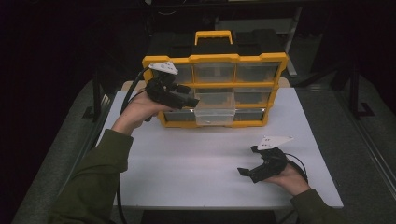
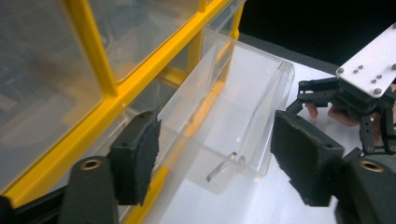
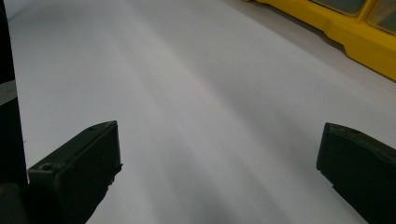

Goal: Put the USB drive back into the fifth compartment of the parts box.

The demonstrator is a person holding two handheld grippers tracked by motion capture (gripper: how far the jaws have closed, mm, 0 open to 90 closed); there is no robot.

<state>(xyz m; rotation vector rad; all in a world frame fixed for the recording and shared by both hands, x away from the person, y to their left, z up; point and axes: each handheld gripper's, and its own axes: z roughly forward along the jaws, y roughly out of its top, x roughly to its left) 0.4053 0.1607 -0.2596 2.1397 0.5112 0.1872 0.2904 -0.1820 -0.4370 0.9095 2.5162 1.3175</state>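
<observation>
Nearest to us, two green sleeves come in from the bottom edge of the high view, over a white table point(image 1: 196, 172) whose bare top takes up most of the foreground. Around it the room is dark; we make out grey floor on both sides and black frame legs at left and right.

The right gripper point(image 1: 252, 169) rests low near the table's near right part, held in the person's right hand point(image 1: 292, 177). Its jaws stand wide apart with nothing between them — in the right gripper view point(image 3: 219, 172) we see just the white surface in the gap, and the yellow base of the organizer at the upper right corner.

Farther in, the left gripper point(image 1: 187, 100) is held up by the left hand point(image 1: 137, 112) at the front left of a yellow organizer point(image 1: 215, 58) that stands upright at the table's far edge, its face of clear compartments turned toward us. Its long axis runs left to right across the table.

One clear drawer point(image 1: 215, 112) in the middle column, lower rows, is pulled part-way out toward us. In the left gripper view the drawer point(image 2: 233, 116) juts from the yellow frame point(image 2: 93, 46), its long axis running out from the cabinet, a small handle at its front. The left gripper point(image 2: 215, 163) is parted, a jaw on each side of the drawer's front — we cannot tell whether either pad touches it.

Behind the organizer sits a black case with a yellow handle point(image 1: 213, 36).
</observation>
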